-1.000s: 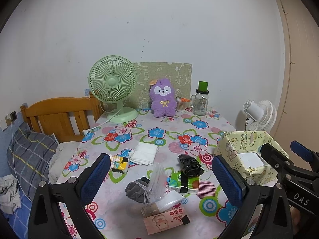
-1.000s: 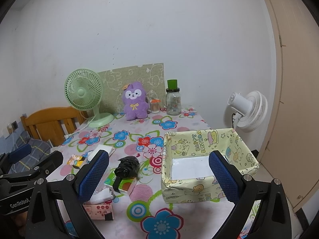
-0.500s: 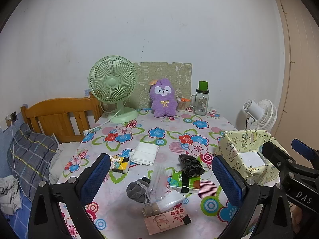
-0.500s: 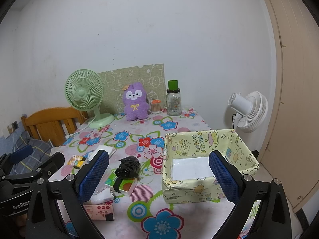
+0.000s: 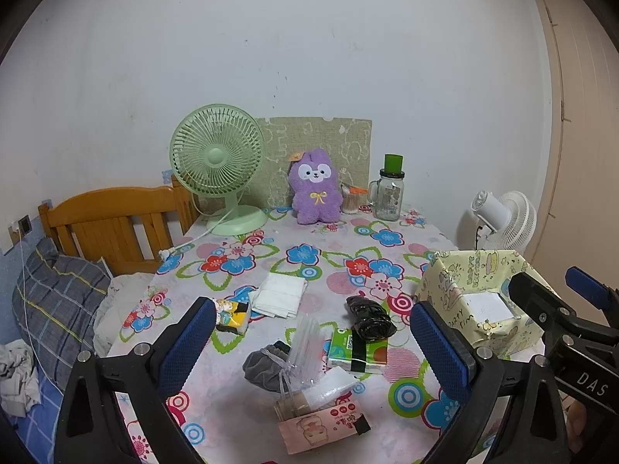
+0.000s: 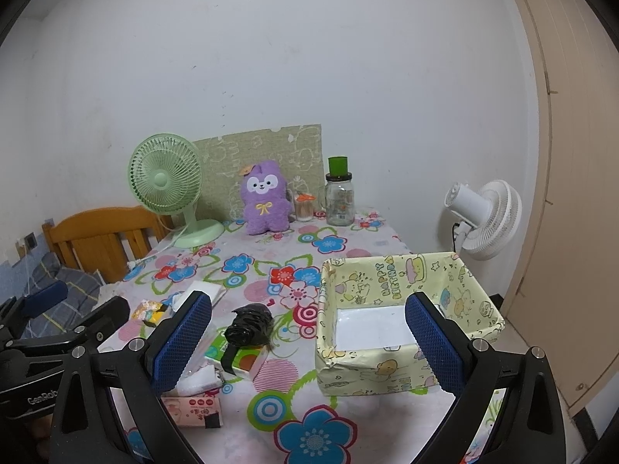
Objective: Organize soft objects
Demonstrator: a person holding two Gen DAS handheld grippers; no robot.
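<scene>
My left gripper (image 5: 309,342) is open and empty above the near table edge. Below it lie a grey pouch (image 5: 267,363), a clear plastic bag (image 5: 309,352), a pink tissue pack (image 5: 321,423), a green tissue pack (image 5: 358,350) with a black crumpled bag (image 5: 369,317) on it, folded white cloth (image 5: 278,295) and a yellow packet (image 5: 232,315). My right gripper (image 6: 309,342) is open and empty, facing the yellow cartoon-print box (image 6: 402,270), which is empty. The black bag (image 6: 249,324) lies left of the box. A purple plush (image 5: 315,193) stands at the back.
A green desk fan (image 5: 218,162), a glass jar with green lid (image 5: 389,193) and a small cup (image 5: 350,203) stand along the back wall. A wooden bed frame (image 5: 112,220) and bedding are left of the table. A white fan (image 6: 483,218) stands right.
The left gripper has drifted slightly back and left, so the yellow box sits a little further right in its view. The right gripper has barely moved. No object has moved.
</scene>
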